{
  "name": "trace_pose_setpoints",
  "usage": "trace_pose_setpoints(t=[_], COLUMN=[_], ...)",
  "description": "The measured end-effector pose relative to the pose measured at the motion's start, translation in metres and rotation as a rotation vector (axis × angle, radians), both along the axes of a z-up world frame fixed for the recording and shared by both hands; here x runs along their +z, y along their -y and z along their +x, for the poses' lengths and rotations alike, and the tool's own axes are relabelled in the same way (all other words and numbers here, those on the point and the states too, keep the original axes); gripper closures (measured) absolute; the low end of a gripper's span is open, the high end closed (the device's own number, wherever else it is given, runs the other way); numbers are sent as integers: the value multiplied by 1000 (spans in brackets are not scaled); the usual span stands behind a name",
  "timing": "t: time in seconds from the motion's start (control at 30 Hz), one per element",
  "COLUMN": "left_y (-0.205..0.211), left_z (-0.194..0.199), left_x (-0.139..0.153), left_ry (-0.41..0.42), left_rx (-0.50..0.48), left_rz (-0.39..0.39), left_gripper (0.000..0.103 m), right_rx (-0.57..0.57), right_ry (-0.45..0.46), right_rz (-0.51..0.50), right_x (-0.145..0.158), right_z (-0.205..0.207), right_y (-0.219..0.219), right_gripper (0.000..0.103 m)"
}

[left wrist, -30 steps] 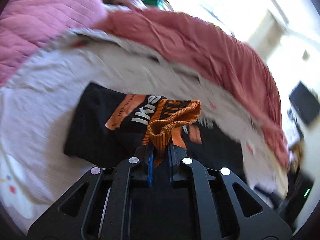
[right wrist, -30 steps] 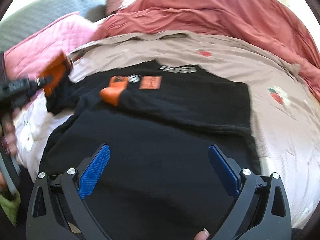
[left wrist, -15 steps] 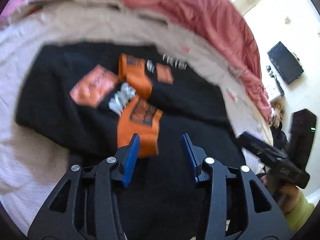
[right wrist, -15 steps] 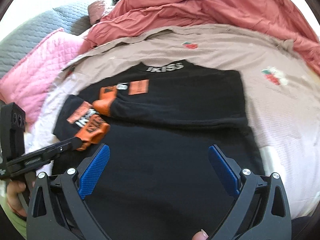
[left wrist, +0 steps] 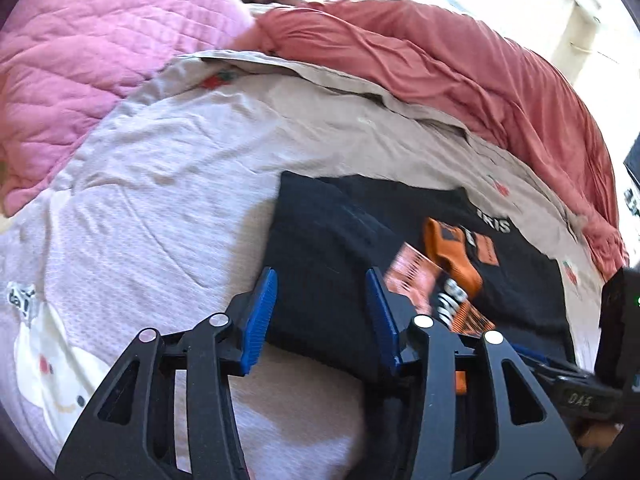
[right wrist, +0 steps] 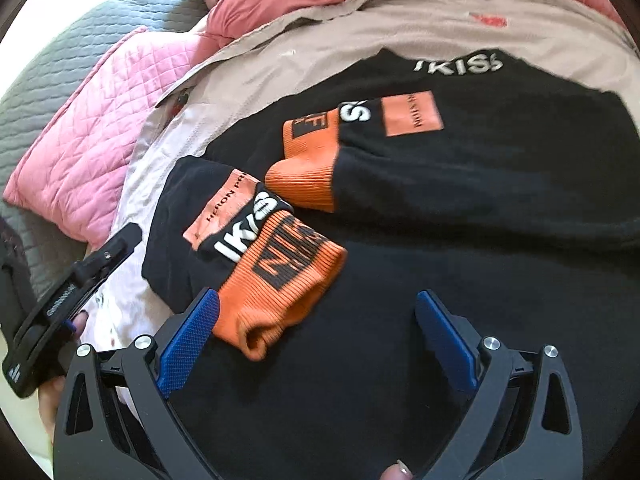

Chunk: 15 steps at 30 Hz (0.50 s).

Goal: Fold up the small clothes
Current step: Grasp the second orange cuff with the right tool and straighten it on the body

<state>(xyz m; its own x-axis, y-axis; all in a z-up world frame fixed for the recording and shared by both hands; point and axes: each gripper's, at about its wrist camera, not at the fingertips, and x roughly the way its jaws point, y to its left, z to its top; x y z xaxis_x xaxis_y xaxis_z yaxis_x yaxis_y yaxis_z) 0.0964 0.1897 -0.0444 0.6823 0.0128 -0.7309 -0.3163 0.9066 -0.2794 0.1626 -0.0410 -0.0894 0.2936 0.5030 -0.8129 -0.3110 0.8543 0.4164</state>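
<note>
A black sweatshirt with orange cuffs lies flat on the bed, both sleeves folded in across its body. The near sleeve's orange cuff lies just ahead of my right gripper, which is open and empty above the sweatshirt's lower part. My left gripper is open and empty over the sweatshirt's folded left edge. The far orange cuff lies nearer the collar. The left gripper also shows at the left of the right wrist view.
The sweatshirt rests on a pale beige sheet. A pink quilted pillow lies to the left and a rumpled red duvet along the far side. A grey quilt lies beyond the pillow.
My left gripper let go of the orange cuff, leaving the sleeve folded across the sweatshirt, then opened and moved left to the garment's edge. My right gripper moved forward, closer to the cuffs.
</note>
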Motion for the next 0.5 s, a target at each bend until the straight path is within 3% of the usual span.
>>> trace_pose_setpoints(t=[0.07,0.13,0.2,0.23,0.27,0.5], left_y=[-7,-8,-10,-11,-12,-12], left_z=[0,3,3,1,-1,-1], left_x=[-2,-2,-2,-2,-1,-3], left_ry=[0,1,8,11,13,29], left_rx=[11,18,23,24,24,17], left_rz=[-25,-33,-35,-37,-40,-42], left_gripper=[64,64,64,64,64,63], right_rx=[0,-14,-17,-2,31,157], right_ry=[11,9,20,34,36,210], right_rz=[13,18,8,13,38,13], right_x=[-2,-4,-3,1,4,60], right_z=[1,4,6,7,8,11], right_y=[-10,-17,-22,-25,-28,-44], right_gripper=[37,40,53,66,97,96])
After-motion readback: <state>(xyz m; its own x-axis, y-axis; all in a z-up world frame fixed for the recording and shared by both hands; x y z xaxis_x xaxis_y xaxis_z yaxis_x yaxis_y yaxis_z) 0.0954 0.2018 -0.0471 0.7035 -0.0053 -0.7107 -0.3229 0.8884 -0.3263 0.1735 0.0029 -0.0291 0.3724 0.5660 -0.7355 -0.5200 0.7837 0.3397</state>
